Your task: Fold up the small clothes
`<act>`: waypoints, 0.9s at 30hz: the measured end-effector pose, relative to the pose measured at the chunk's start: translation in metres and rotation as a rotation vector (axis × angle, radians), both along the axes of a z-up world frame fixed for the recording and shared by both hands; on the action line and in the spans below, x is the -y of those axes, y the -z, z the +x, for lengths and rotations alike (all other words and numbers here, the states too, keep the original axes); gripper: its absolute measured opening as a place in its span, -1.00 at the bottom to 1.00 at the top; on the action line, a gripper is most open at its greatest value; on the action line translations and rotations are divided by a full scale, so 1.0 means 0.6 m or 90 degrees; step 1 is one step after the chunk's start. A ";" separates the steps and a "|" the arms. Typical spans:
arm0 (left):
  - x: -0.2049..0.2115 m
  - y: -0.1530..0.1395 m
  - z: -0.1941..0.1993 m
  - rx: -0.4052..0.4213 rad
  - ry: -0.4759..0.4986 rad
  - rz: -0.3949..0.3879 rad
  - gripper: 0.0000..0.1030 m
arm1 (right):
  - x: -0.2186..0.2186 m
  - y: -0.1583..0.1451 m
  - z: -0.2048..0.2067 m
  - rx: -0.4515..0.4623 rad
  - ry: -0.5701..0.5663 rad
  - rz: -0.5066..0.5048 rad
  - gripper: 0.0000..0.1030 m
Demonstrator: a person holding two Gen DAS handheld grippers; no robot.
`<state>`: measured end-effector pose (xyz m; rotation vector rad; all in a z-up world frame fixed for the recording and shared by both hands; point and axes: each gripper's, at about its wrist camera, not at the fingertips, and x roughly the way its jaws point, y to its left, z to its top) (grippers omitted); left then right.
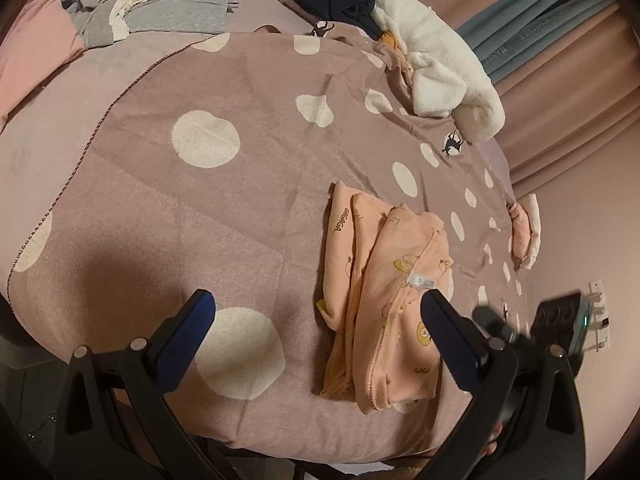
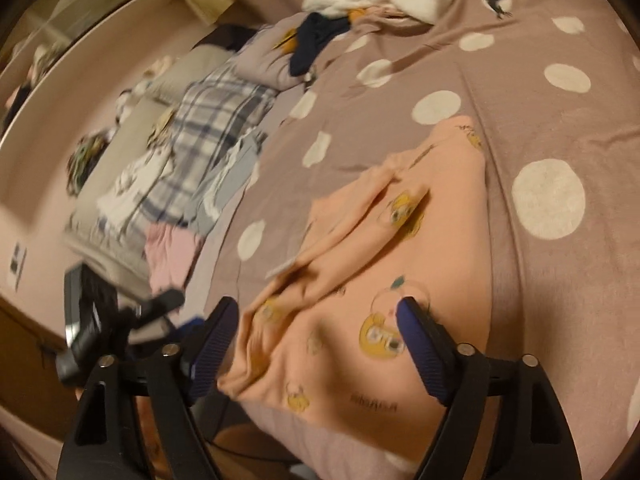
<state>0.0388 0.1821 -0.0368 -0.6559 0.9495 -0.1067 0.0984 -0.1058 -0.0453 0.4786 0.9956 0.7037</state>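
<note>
A small peach garment [image 1: 384,292] with yellow cartoon prints lies folded on the polka-dot blanket [image 1: 224,200] near the bed's front edge. My left gripper [image 1: 316,312] is open and empty, hovering to the garment's left, its right finger [image 1: 452,344] over the garment's edge. In the right wrist view the same garment [image 2: 380,264] lies just ahead of my right gripper [image 2: 316,316], which is open and empty above its near edge. The right gripper also shows in the left wrist view [image 1: 560,328] at the right.
A white fluffy garment [image 1: 440,56] and a dark blue garment [image 1: 336,0] lie at the far edge. Grey clothes [image 1: 160,12] and a plaid cloth [image 2: 208,136] lie by the pillows. A small folded pink piece [image 1: 524,232] sits at the right edge. Curtains [image 1: 560,60] hang beyond.
</note>
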 end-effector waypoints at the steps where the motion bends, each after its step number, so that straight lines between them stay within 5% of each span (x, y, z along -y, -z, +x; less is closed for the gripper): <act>1: 0.002 0.000 0.001 0.000 0.003 0.002 0.99 | -0.001 0.002 0.010 -0.011 0.006 0.009 0.72; 10: -0.019 -0.002 -0.004 0.009 -0.014 -0.020 0.99 | -0.036 0.020 0.077 -0.075 0.019 0.043 0.77; 27: -0.102 0.004 -0.033 -0.002 -0.115 -0.045 0.99 | -0.157 -0.003 0.091 -0.085 -0.088 0.102 0.77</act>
